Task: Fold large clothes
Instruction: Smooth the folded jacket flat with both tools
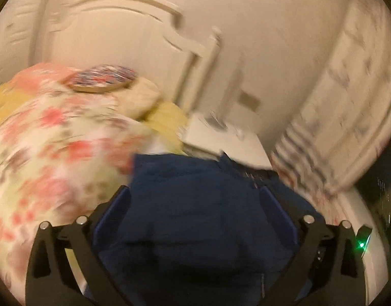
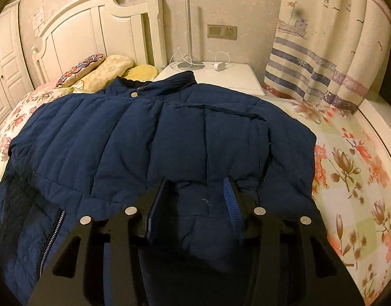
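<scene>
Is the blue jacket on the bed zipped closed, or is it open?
Open, at least at the lower front: the jacket has one panel turned back, exposing the lining and a loose zipper edge.

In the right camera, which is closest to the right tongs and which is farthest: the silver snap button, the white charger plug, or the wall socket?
1. Silver snap button on the puffy navy jacket, ahead and left of the right tongs.
2. White charger plug, on the white nightstand beyond the collar.
3. Beige wall socket, up on the wall.

A navy padded jacket lies spread on the floral-sheeted bed below its pillows.
</scene>
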